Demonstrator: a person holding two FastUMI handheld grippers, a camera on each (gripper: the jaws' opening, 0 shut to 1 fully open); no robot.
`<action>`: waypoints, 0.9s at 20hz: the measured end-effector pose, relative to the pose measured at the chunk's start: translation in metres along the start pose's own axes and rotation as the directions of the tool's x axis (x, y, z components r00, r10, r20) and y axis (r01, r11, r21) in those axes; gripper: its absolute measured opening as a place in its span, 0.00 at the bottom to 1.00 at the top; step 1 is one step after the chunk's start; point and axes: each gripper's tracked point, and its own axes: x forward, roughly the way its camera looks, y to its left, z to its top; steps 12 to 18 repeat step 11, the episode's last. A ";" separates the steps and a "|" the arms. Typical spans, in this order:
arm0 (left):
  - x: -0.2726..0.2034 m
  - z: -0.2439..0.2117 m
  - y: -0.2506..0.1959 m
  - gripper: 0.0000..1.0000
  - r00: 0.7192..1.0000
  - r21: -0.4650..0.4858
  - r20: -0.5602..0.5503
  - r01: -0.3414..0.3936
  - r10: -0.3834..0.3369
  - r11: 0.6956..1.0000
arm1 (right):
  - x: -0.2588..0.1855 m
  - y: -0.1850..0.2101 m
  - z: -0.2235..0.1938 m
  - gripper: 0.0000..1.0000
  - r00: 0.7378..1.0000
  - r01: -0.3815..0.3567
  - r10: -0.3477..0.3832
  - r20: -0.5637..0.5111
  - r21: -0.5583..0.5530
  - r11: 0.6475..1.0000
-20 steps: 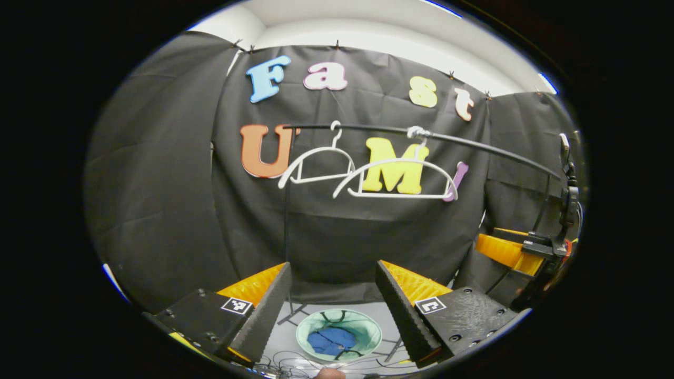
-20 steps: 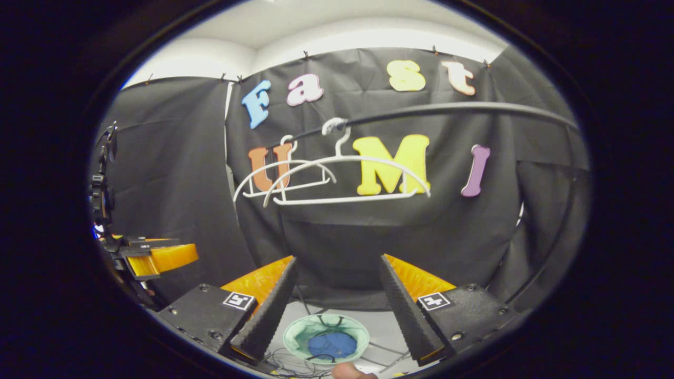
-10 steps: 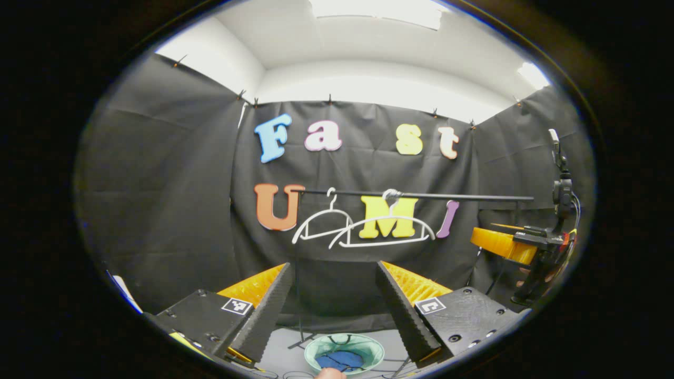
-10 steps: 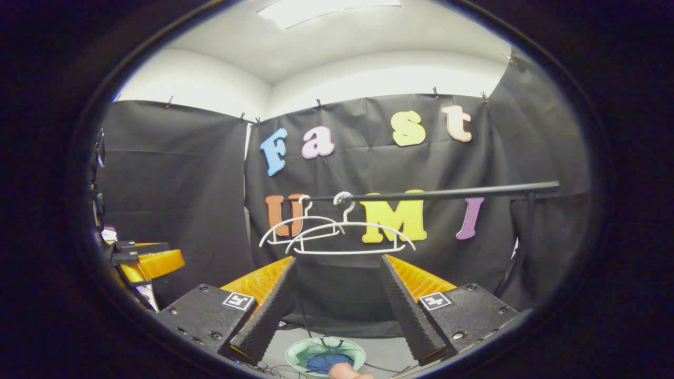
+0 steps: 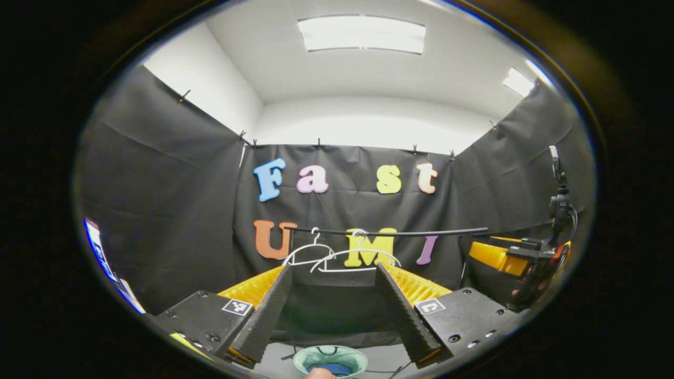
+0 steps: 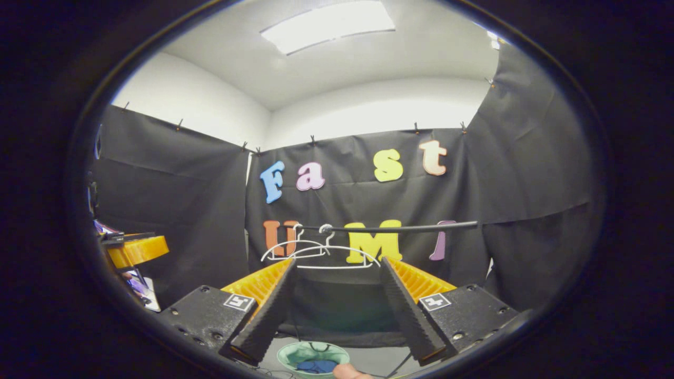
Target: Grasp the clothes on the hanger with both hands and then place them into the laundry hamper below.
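I see both grippers held level, facing the rail [image 5: 389,232]. Left gripper [image 5: 334,310]: jaws wide, nothing between them. Right gripper [image 6: 337,310]: jaws wide too, empty. Two white hangers [image 6: 321,252] hang bare on the rail. The blue clothes [image 6: 315,366] lie inside the green laundry hamper [image 5: 308,358] on the floor, below and between my fingers. A fingertip [image 5: 319,373] shows at the bottom edge.
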 end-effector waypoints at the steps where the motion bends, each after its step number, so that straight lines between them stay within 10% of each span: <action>1: -0.004 0.002 -0.003 1.00 1.000 -0.006 -0.007 -0.002 0.002 1.000 | -0.010 -0.002 0.005 0.99 1.000 0.003 -0.003 0.006 -0.003 1.000; 18: -0.030 0.027 -0.010 1.00 1.000 0.062 0.022 0.004 -0.006 0.998 | -0.047 0.014 0.036 0.99 0.997 -0.025 0.025 0.075 0.001 1.000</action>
